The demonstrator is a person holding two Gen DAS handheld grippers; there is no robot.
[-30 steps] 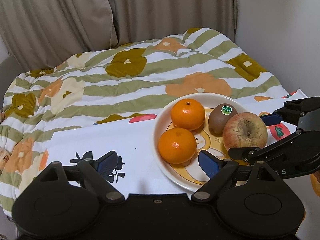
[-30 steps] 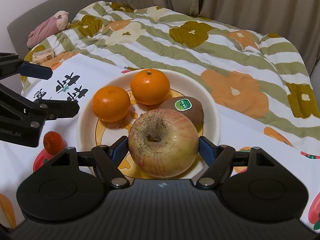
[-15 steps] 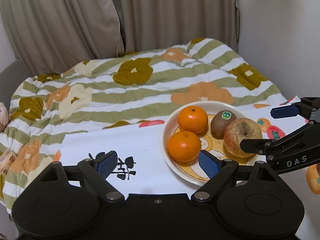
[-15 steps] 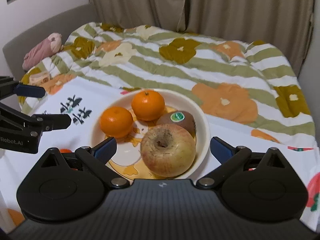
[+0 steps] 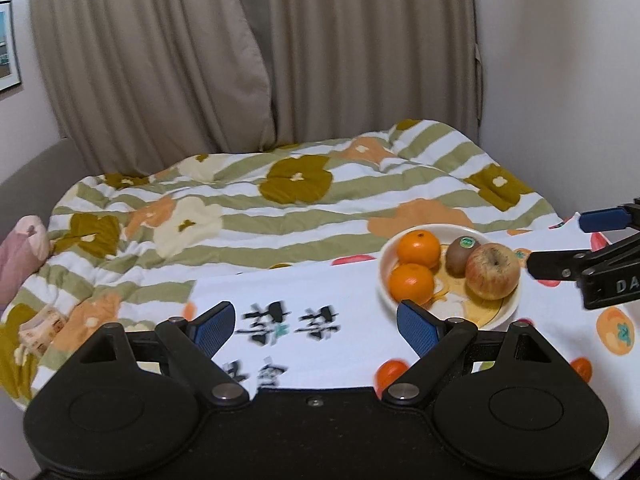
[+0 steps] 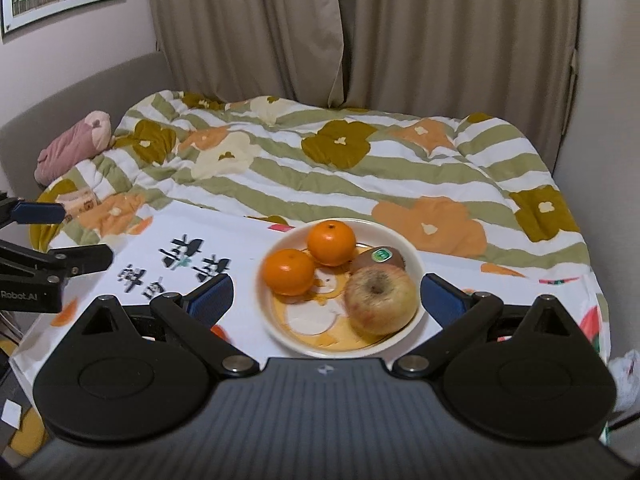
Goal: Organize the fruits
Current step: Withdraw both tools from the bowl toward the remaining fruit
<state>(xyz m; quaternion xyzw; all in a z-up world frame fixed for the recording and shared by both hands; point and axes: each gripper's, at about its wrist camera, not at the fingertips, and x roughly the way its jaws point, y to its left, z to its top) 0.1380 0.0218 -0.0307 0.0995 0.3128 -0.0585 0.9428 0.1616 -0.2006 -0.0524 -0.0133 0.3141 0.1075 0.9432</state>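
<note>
We keep both tools spread and empty: the left tool [image 5: 314, 322] over the white cloth [image 5: 320, 292], the right tool [image 6: 326, 294] just short of the plate [image 6: 280, 332]. Its jaws have just been opening, nothing between them. The apple [image 6: 379, 300], kiwi [image 6: 380, 258] and two oranges [image 6: 288, 272] sit gathered on the plate so none rolls across the bed [image 6: 360, 176].

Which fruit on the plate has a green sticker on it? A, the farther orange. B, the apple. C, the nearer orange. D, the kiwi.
D: in the right wrist view the brown kiwi carries a green sticker on top, while the apple and both oranges on the plate show none.
</note>
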